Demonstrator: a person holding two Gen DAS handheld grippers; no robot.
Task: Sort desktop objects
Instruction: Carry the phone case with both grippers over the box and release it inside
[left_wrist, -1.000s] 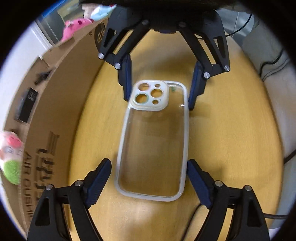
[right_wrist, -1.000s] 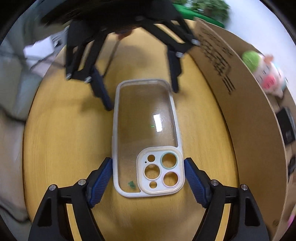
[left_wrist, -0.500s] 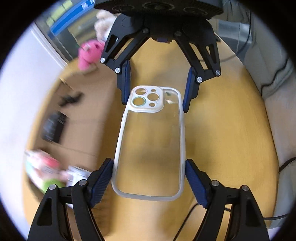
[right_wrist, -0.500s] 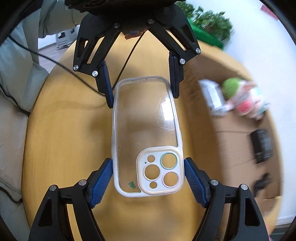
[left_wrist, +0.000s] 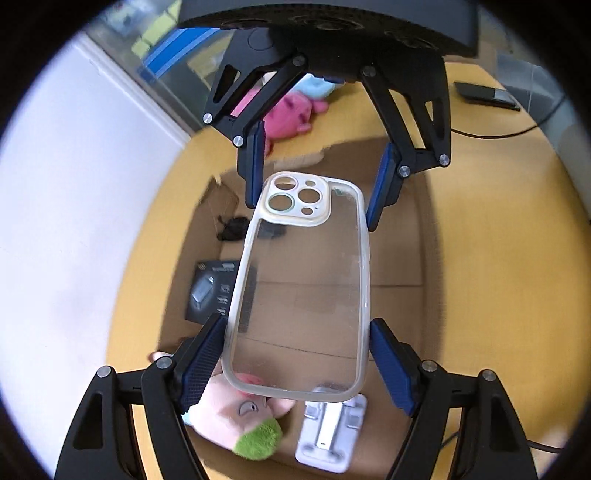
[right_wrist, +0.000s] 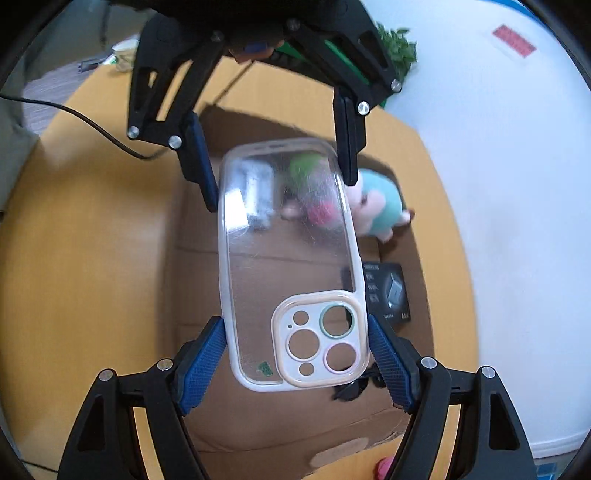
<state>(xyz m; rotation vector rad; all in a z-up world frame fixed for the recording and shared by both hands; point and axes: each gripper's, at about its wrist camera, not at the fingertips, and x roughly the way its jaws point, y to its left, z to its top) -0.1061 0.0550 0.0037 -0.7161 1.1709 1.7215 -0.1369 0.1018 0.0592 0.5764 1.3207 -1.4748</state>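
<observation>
A clear phone case (left_wrist: 301, 291) with a pale rim and a cream camera frame hangs in the air between the two grippers, above an open cardboard box (left_wrist: 399, 236) that sits on a yellow wooden table (left_wrist: 498, 229). The left gripper (left_wrist: 295, 363) clamps the plain end of the case, its blue pads (left_wrist: 202, 363) pressed against both long edges. The right gripper (right_wrist: 295, 363) clamps the camera end in the same way, with its blue pads (right_wrist: 388, 363) tight on either side of the lens holes. The two grippers face each other, each showing at the top of the other's view. The case is lifted well clear of the table and lies roughly flat, its long axis running from one gripper to the other. Inside the box, seen partly through the case, lie a plush toy (right_wrist: 380, 206) in pink, green and teal, a small black packet (right_wrist: 389, 293), a white plastic stand (left_wrist: 330, 432) and a dark object (left_wrist: 231, 227) too blurred to name. A pink stuffed toy (left_wrist: 291, 118) sits on the table beyond the box, and a black cable (right_wrist: 96, 125) runs across the tabletop.
</observation>
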